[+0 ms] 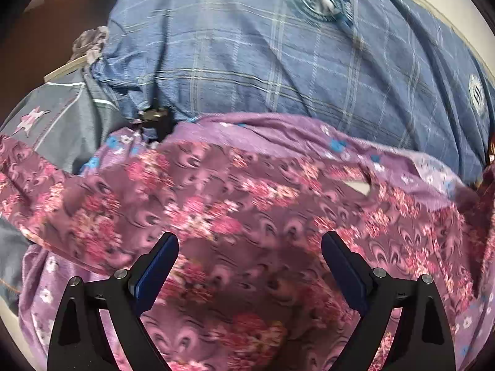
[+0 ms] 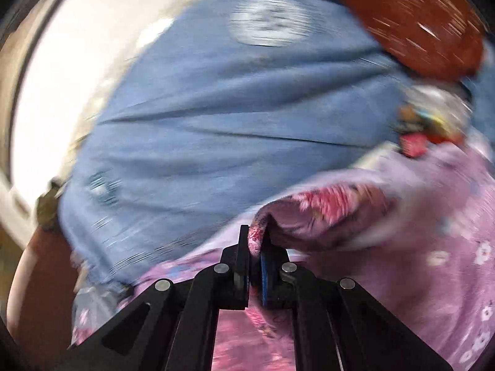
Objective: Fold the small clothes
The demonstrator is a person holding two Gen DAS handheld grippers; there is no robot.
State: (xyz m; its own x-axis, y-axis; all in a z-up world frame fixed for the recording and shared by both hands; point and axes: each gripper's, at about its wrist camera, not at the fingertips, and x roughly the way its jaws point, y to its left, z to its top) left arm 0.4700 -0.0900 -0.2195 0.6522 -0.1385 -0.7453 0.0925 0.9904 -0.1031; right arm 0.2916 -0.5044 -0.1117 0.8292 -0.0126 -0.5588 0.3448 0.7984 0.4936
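A pink floral garment (image 1: 235, 210) with a lilac flowered lining lies spread over a blue checked sheet (image 1: 247, 55). My left gripper (image 1: 250, 249) hovers just above it, open, nothing between its blue pads. In the blurred right wrist view my right gripper (image 2: 255, 241) is shut on a folded edge of the pink floral garment (image 2: 324, 213), and the cloth rises from the jaws in a lifted ridge toward the right. The lilac lining (image 2: 448, 216) shows to the right of that ridge.
A grey garment with a pink star (image 1: 46, 123) lies at the left, beside a small dark object (image 1: 154, 117) on the sheet. A red-brown cloth (image 2: 411, 21) and a small colourful heap (image 2: 433, 120) sit at the far right. A white surface (image 2: 62, 77) borders the sheet.
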